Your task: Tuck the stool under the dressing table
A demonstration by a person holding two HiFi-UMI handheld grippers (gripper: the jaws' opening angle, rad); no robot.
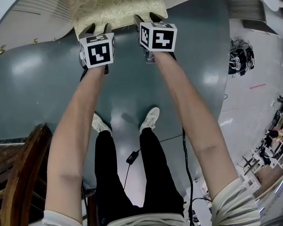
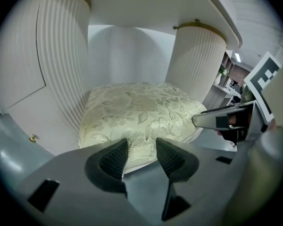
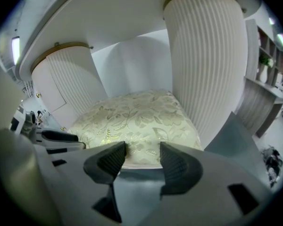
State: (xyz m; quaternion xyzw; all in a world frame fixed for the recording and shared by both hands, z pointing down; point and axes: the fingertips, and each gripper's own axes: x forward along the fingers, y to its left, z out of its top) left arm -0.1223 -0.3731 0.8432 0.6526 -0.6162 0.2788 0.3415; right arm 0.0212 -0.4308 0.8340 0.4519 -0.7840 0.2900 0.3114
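The stool's cream floral cushion (image 1: 115, 4) lies between the white fluted pedestals (image 2: 61, 55) (image 3: 205, 55) of the dressing table (image 1: 35, 11), partly under its top. My left gripper (image 1: 95, 29) and right gripper (image 1: 147, 19) are side by side at the cushion's near edge. In the left gripper view the jaws (image 2: 141, 149) stand close together with the edge of the cushion (image 2: 141, 109) between the pads. The right gripper (image 3: 143, 152) holds the cushion (image 3: 137, 119) the same way. The stool's legs are hidden.
A dark wooden chair (image 1: 23, 173) stands at the lower left. The person's feet (image 1: 151, 119) and a black cable (image 1: 132, 157) are on the dark grey floor (image 1: 37, 88). Cables and gear (image 1: 238, 60) lie on the pale floor to the right.
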